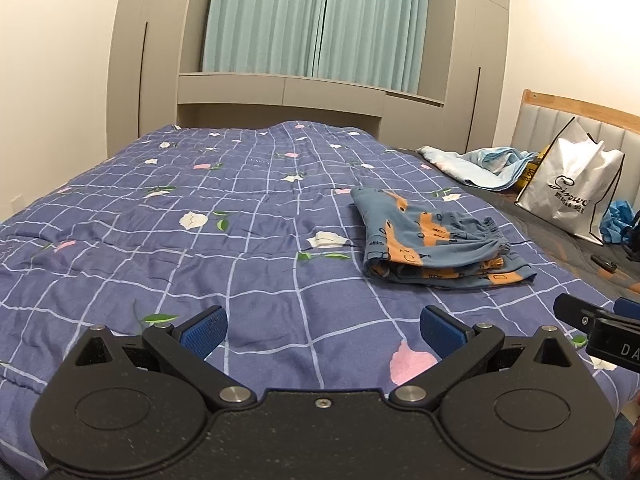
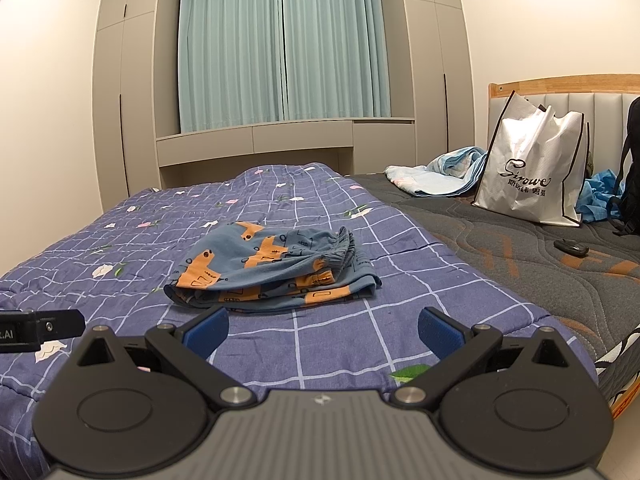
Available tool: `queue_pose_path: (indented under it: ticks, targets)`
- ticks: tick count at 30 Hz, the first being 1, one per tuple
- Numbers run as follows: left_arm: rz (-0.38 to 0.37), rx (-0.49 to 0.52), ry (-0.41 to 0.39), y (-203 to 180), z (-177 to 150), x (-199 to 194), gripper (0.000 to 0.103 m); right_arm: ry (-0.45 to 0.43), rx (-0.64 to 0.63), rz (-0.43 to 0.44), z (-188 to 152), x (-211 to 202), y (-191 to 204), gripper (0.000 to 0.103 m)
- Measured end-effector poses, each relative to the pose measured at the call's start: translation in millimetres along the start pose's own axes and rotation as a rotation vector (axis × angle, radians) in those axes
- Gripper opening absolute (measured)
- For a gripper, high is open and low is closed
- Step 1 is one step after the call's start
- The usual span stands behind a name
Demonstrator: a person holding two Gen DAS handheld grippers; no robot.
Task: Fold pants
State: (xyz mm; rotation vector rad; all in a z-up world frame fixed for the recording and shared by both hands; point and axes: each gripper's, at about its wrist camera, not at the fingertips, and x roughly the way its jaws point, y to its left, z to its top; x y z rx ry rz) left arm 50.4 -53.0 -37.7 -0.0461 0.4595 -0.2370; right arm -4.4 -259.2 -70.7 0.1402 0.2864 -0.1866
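Observation:
Blue pants with orange patterns (image 1: 432,246) lie folded in a compact stack on the purple checked quilt (image 1: 200,240), elastic waistband to the right. In the right wrist view the pants (image 2: 272,266) lie just ahead of the fingers. My left gripper (image 1: 324,330) is open and empty, hovering over the quilt, to the left of and nearer than the pants. My right gripper (image 2: 322,330) is open and empty, close in front of the pants' near edge. Each gripper's side shows at the edge of the other's view.
A white shopping bag (image 2: 536,176) stands on the grey mattress (image 2: 500,248) by the headboard, with a light blue blanket (image 2: 440,174), a small black object (image 2: 570,247) and a dark backpack (image 2: 632,168) nearby. Wardrobes and teal curtains stand beyond the bed.

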Motion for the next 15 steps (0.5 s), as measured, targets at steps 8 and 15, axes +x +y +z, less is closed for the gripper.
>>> queue_pose_path:
  ticks: [8,15]
  targets:
    - [0.003,-0.006,0.007,0.8,0.4,-0.3,0.102,0.005,-0.001,0.002,-4.4,0.4,2.0,0.103]
    - [0.004,-0.004,0.008,-0.8,1.6,0.4,0.102,0.011,-0.002,0.004,-1.7,0.6,1.5,0.103]
